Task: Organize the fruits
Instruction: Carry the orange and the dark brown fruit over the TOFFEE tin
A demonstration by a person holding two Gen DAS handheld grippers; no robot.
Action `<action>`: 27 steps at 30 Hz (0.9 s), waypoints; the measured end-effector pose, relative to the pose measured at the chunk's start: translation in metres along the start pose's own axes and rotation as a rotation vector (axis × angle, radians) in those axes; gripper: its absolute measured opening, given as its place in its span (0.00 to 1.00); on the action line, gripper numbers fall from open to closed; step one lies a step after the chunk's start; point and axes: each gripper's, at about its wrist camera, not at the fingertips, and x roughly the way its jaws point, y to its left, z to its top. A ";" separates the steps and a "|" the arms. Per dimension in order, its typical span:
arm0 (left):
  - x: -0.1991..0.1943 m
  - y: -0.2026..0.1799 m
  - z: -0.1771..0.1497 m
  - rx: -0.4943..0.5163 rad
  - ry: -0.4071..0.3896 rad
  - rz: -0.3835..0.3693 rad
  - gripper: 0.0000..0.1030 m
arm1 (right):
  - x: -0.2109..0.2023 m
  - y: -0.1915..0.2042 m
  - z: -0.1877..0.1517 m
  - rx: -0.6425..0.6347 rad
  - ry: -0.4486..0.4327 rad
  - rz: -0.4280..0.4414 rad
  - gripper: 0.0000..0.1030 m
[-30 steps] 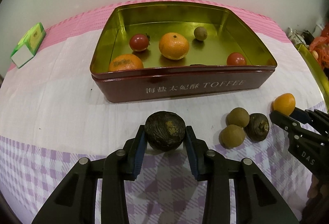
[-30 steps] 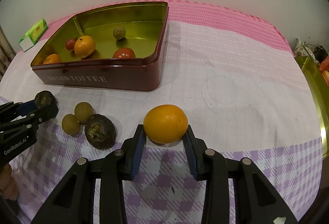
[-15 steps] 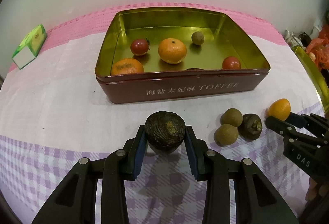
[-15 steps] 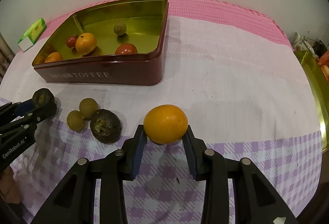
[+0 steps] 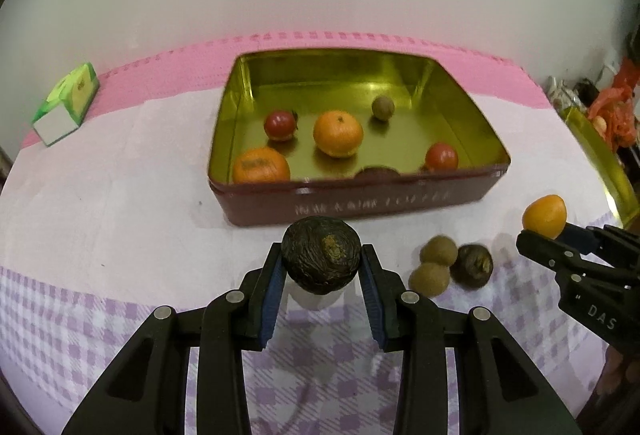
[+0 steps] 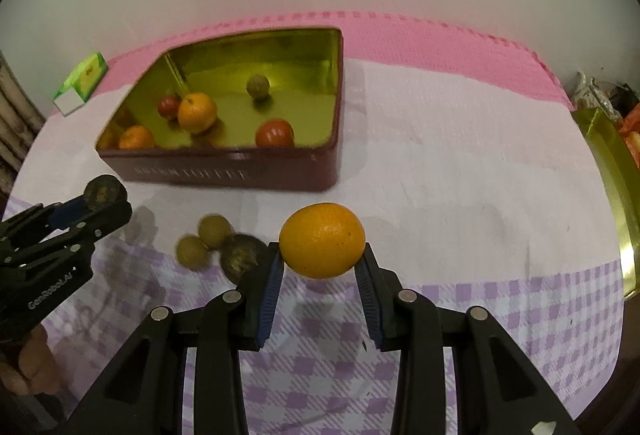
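Both fruits risen — dark fruit [image 5: 320, 260] clamped in left gripper [image 5: 321, 289], orange [image 6: 322, 240] in right gripper [image 6: 320, 285], seemingly airborne.

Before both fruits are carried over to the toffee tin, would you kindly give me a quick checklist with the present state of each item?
1. Left claw grips the dark wrinkled fruit between both pads: ok.
2. Right claw grips the orange: ok.
3. Both fruits lifted off the cloth: cannot tell.
4. Toffee tin open, bare floor at its back: ok.
5. Loose fruits on the cloth, out from under the left claw: ok.
6. The two claws apart: ok.
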 end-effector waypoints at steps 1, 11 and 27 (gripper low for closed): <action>-0.003 0.002 0.003 -0.008 -0.008 -0.005 0.37 | -0.002 0.001 0.003 -0.002 -0.008 0.003 0.33; -0.012 0.017 0.036 -0.036 -0.054 0.002 0.37 | -0.015 0.014 0.033 -0.029 -0.068 0.027 0.33; 0.017 0.020 0.064 -0.021 -0.010 0.028 0.37 | 0.011 0.029 0.060 -0.063 -0.060 0.031 0.33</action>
